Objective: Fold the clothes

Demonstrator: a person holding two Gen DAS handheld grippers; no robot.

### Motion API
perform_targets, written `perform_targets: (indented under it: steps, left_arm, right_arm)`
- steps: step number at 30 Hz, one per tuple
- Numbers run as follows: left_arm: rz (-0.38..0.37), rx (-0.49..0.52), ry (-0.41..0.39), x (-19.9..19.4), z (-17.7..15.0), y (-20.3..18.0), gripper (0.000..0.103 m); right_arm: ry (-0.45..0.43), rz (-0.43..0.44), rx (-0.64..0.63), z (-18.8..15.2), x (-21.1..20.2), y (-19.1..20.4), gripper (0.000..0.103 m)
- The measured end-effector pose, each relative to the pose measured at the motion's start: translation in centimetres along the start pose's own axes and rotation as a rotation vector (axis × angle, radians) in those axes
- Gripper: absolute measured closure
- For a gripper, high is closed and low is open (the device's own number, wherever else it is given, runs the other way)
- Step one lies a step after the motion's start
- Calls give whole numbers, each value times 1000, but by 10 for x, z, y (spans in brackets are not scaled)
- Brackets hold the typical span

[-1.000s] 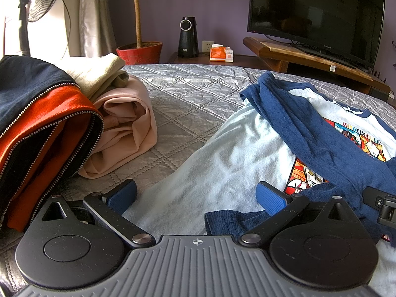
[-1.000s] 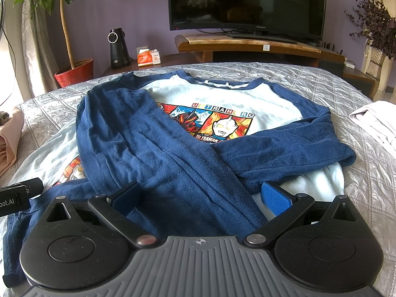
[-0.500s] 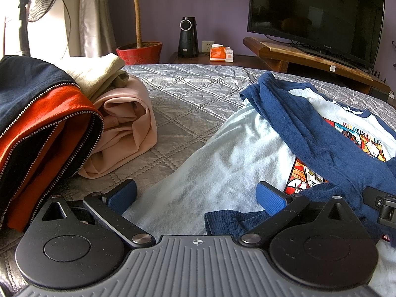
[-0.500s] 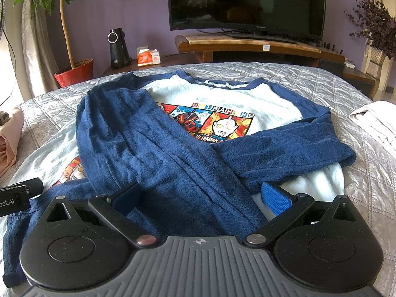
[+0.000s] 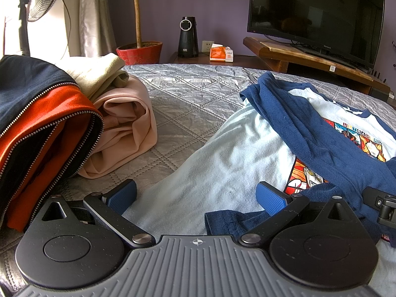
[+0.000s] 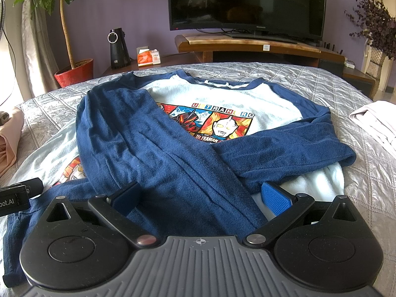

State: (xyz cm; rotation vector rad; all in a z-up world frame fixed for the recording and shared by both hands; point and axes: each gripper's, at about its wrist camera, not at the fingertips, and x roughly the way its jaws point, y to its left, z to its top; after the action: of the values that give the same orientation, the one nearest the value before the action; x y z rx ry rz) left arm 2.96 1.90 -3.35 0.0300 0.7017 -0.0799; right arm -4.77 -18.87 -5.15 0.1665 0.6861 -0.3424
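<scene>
Right wrist: shirt (image 6: 153, 133) between spread fingers (image 6: 276, 198), seemingly ungripped.

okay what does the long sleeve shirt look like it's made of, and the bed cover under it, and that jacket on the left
Shirt: looks like soft cotton knit, matte and slightly fuzzy, with a printed cartoon panel; the navy sleeves show a terry-like nap.
Bed cover: probably satin-like synthetic, grey with a sheen, stitched in quilted diamonds.
Jacket: smooth woven fabric, likely synthetic, navy and orange, with metal-looking zipper teeth along its edges.
</scene>
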Motion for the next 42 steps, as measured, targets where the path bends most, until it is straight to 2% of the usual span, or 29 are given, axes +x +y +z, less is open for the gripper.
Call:
perform_targets:
  steps: [8, 11, 15, 18, 21, 23, 25, 28, 31, 32, 33, 34, 36, 42]
  left_arm:
    - [-4, 11, 4, 2, 2, -10, 0]
    - [-91, 76, 46, 2, 8, -6, 0]
    - [-192, 46, 47, -8, 8, 16, 0]
    - [-220, 42, 29, -25, 10, 33, 0]
    - [-219, 96, -37, -46, 14, 46, 0]
    - [-192, 148, -92, -62, 17, 53, 0]
    - [-177, 162, -127, -76, 20, 61, 0]
    - [-117, 126, -168, -95, 21, 75, 0]
    - [-74, 88, -169, -106, 19, 87, 0]
    - [-72, 76, -153, -106, 18, 90, 0]
    - [-76, 73, -131, -104, 18, 91, 1]
    - [-81, 72, -109, -103, 17, 92, 1]
    - [-89, 92, -64, -97, 16, 90, 4]
    - [-148, 122, -25, -89, 14, 86, 3]
  right_arm:
    - [0, 0, 0, 0, 0, 0, 0]
    - [0, 4, 2, 0, 0, -1, 0]
    - [29, 55, -66, 2, -7, 1, 0]
    - [24, 107, -44, 3, -27, -5, 0]
    - [-43, 155, -59, 2, -64, -10, 0]
    - [-80, 210, -138, -1, -92, -3, 0]
    - [-92, 233, -277, -9, -119, 13, 0]
    - [-62, 330, -535, -31, -150, 47, 0]
    - [-44, 389, -710, -57, -168, 78, 0]
    - [-44, 420, -747, -64, -172, 87, 4]
    - [-35, 452, -767, -69, -173, 94, 14]
    - [-19, 475, -778, -74, -172, 101, 31]
    - [16, 491, -797, -82, -168, 114, 44]
    - [66, 500, -835, -94, -153, 131, 39]
